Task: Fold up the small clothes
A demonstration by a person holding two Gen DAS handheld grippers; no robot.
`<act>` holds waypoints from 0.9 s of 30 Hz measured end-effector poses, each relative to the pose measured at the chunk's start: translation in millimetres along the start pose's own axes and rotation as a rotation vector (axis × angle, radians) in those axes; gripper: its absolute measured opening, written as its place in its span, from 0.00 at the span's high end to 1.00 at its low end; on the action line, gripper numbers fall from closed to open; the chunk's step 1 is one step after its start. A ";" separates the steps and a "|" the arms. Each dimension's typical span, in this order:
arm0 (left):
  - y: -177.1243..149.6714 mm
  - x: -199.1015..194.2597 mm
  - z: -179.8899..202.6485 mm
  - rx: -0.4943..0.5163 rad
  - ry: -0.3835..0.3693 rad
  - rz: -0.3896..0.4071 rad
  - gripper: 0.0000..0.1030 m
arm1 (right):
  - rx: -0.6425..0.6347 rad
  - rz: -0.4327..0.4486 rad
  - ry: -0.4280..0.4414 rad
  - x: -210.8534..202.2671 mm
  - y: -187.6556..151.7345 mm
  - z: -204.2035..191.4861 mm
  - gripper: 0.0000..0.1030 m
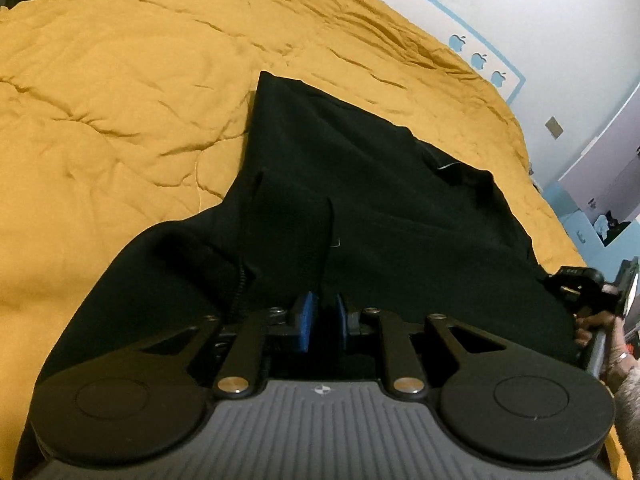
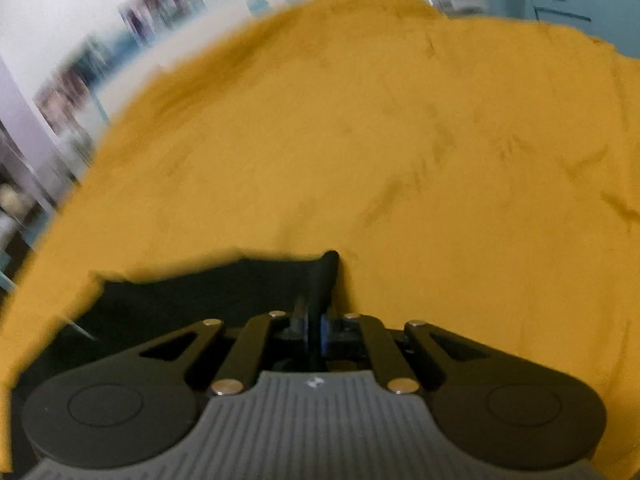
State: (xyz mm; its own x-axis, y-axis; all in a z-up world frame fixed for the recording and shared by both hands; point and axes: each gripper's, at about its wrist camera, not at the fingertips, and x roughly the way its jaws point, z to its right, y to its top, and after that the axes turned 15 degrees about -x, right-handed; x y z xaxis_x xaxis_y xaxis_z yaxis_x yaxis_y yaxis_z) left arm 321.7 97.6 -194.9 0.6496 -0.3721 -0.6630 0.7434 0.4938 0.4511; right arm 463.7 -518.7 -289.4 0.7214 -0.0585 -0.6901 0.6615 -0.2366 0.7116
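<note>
Holding: black soft fabric garment point(image 1: 360, 200), spread on the rumpled mustard-yellow quilted bedspread point(image 1: 120, 100).
Left gripper point(image 1: 323, 312): blue pads clenched on a garment fold rising between them.
Right gripper point(image 2: 320, 320): clamped on the garment's edge; cloth trails left of its fingers.

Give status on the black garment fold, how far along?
Early. Done: the black garment lies spread on the yellow bedspread, its far part narrowing to a corner, maybe one fold in. In hand: the left claw pinches a ridge of its near edge; the right claw is shut on another edge. Left: carrying those edges over and flattening; no compact folded shape yet.
</note>
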 end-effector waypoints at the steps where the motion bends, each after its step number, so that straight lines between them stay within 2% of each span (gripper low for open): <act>1: 1.3 0.6 -0.3 -0.003 0.001 -0.004 0.81 | -0.011 0.005 -0.011 2.5 -2.9 -1.2 1.00; 2: 3.5 1.4 -1.1 -0.008 -0.001 -0.009 0.81 | -0.014 0.021 -0.020 2.2 -3.2 -3.6 0.94; 3: 5.4 1.1 -1.5 -0.014 -0.007 -0.019 0.81 | -0.014 0.045 -0.048 -3.5 -3.1 -5.3 0.81; 5: 8.3 -4.3 -0.7 -0.030 -0.022 -0.027 0.80 | -0.046 0.093 -0.123 -22.3 -1.2 -14.4 0.69; 6: 9.0 -10.9 0.8 -0.036 -0.035 -0.031 0.80 | -0.065 0.131 -0.122 -39.8 -0.9 -19.0 0.69; 8: 6.8 -24.1 4.5 -0.031 -0.043 -0.028 0.80 | -0.071 0.161 0.020 -76.3 -6.1 -22.2 0.69; 10: 0.4 -41.7 9.3 0.002 -0.059 -0.023 0.78 | -0.058 0.134 0.170 -109.1 -16.5 -26.2 0.63; 11: -3.0 -49.7 11.5 0.022 -0.065 -0.023 0.72 | -0.066 0.103 0.236 -120.3 -23.0 -30.2 0.60; 13: -9.8 -59.6 14.5 0.063 -0.076 -0.035 0.64 | -0.115 0.049 0.299 -137.8 -40.1 -38.0 0.59; 15: -12.3 -61.5 13.5 0.069 -0.074 -0.027 0.64 | -0.170 -0.018 0.284 -137.4 -56.9 -47.3 0.59; 17: -10.2 -57.6 10.2 0.062 -0.050 -0.027 0.64 | -0.170 -0.069 0.193 -127.3 -67.9 -50.1 0.62; 18: -9.3 -59.1 7.4 0.031 -0.026 -0.030 0.64 | -0.161 -0.088 0.157 -122.7 -75.0 -47.3 0.68; 20: -8.9 -71.6 2.0 -0.025 -0.052 -0.038 0.64 | -0.117 -0.085 0.133 -127.9 -80.2 -40.0 0.70; 21: -9.8 -83.8 0.3 -0.032 -0.068 -0.031 0.64 | -0.079 -0.083 0.127 -139.0 -77.8 -38.9 0.63; 23: -12.1 -106.7 -1.4 -0.004 -0.075 -0.010 0.64 | -0.035 -0.078 0.159 -166.7 -74.9 -40.2 0.56; 25: -18.4 -136.9 -6.0 0.040 -0.105 -0.004 0.62 | -0.049 -0.051 0.206 -212.6 -74.0 -40.3 0.54; 27: -26.8 -164.5 -14.4 0.059 -0.146 -0.018 0.56 | -0.107 -0.011 0.250 -266.7 -81.7 -44.3 0.45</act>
State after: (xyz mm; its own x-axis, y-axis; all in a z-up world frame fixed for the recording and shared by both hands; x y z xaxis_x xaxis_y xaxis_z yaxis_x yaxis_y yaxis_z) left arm 192.6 156.9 -106.5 0.6490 -0.4928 -0.5796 0.7605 0.4405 0.4770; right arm 226.3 -440.8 -157.7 0.7333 0.1883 -0.6533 0.6781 -0.1314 0.7232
